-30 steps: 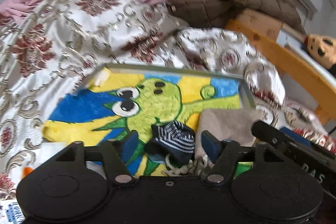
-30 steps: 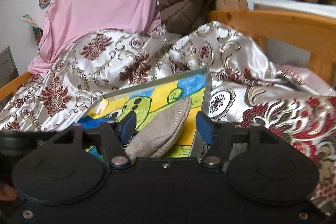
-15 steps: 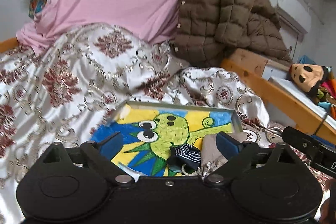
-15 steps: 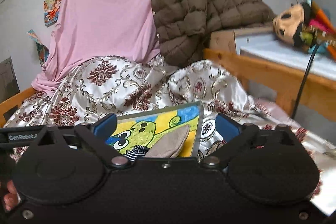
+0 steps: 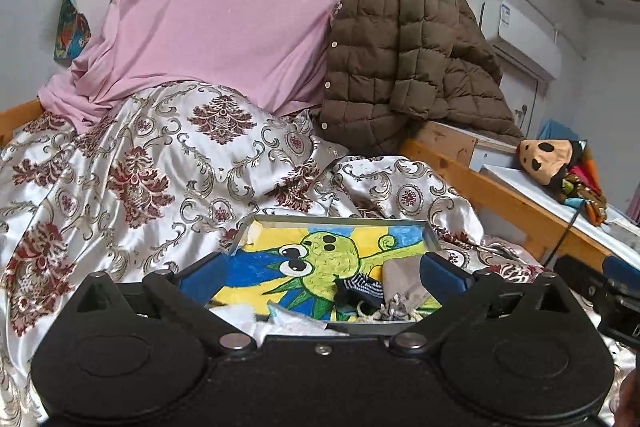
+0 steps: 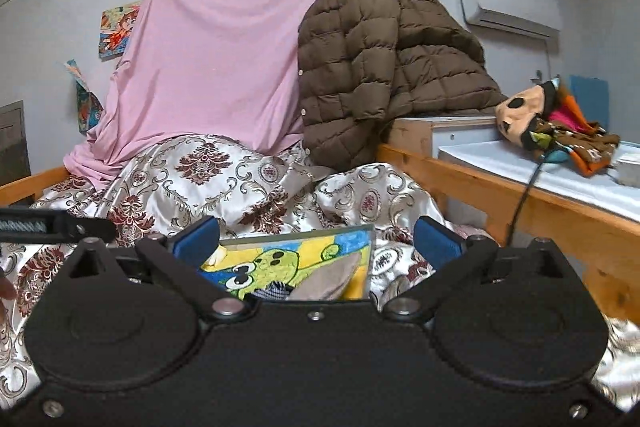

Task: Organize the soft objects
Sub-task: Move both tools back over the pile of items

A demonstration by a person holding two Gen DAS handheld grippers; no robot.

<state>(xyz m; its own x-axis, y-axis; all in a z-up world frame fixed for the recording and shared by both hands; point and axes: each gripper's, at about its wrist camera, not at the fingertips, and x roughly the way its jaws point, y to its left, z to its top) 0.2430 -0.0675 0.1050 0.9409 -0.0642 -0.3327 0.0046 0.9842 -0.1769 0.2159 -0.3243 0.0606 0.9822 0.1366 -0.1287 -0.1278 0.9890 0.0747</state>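
A flat tray [image 5: 434,242] with a green cartoon picture lies on the patterned bedspread. On it lie a navy striped sock [image 5: 362,289], a beige cloth piece [image 5: 404,281] and a small knitted bundle [image 5: 390,309]. My left gripper [image 5: 320,273] is open and empty, raised above and behind the tray. My right gripper [image 6: 316,239] is open and empty too, also drawn back from the tray [image 6: 370,247]; the sock [image 6: 270,291] and the beige cloth [image 6: 328,279] show just over its body.
A satin bedspread [image 5: 140,179] covers the bed. A pink sheet [image 5: 224,19] hangs behind, a brown quilted jacket [image 5: 404,67] beside it. A wooden bed rail [image 5: 500,195] runs at the right with a plush toy [image 5: 556,163] on the white surface beyond. Crumpled white paper [image 5: 280,319] lies at the tray's front edge.
Both grippers have pulled back and up from the tray and opened wider. The sock and the beige cloth stay on the tray.
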